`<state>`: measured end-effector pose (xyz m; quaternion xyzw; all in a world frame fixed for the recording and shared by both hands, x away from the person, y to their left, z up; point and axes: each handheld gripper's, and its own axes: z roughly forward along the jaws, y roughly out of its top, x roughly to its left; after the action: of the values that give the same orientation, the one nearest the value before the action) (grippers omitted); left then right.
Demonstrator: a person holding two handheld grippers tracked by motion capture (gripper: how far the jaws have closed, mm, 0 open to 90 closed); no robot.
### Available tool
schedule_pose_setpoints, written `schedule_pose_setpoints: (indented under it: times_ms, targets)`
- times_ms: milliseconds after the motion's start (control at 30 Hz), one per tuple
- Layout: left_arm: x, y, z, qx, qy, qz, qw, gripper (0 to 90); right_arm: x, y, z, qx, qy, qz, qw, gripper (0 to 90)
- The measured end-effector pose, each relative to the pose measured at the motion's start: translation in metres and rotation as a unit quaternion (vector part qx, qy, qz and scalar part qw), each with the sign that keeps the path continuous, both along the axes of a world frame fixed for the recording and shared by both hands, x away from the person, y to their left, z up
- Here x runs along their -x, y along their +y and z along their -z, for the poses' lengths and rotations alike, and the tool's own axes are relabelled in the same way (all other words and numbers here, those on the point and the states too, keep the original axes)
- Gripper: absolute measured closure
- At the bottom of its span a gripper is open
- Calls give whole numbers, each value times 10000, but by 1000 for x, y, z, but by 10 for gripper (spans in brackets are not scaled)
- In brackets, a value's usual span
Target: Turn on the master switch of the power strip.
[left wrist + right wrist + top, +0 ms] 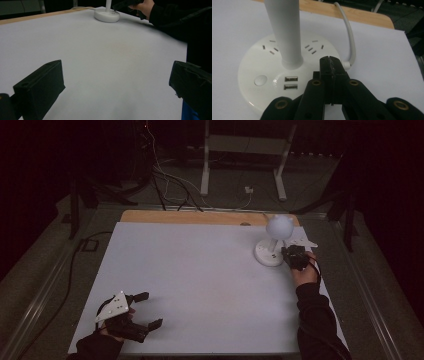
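A white desk lamp stands at the back right of the table, with a round base and a globe head. In the right gripper view the base carries socket slots, two USB ports and a round button around a white stem. My right gripper is shut with nothing between its jaws, its tip over the base's right rim beside the cable. In the high view it sits against the base's right side. My left gripper rests open near the front left corner, jaws wide apart.
The white table top has a wooden strip along its far edge. Beyond it are metal stand legs and loose cables on the floor. A dark sleeve reaches toward the lamp in the left gripper view.
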<state>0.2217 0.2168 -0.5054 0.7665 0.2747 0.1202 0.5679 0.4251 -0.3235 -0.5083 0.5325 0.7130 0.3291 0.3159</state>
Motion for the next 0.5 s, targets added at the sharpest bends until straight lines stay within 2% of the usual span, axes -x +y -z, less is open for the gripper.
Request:
schedule_pose_setpoints:
  times_ms: [200,333,500]
  targets:
    - [0,0,0,-1,1,2,10000,3,2,1,2,-38,-92,19,9999,900]
    - [0,0,0,-8,0,4,10000,3,2,3,3,76,-125,8,9999,900]
    - [0,0,0,-18,-1,0,10000,3,3,4,5,61,-181,33,9998,900]
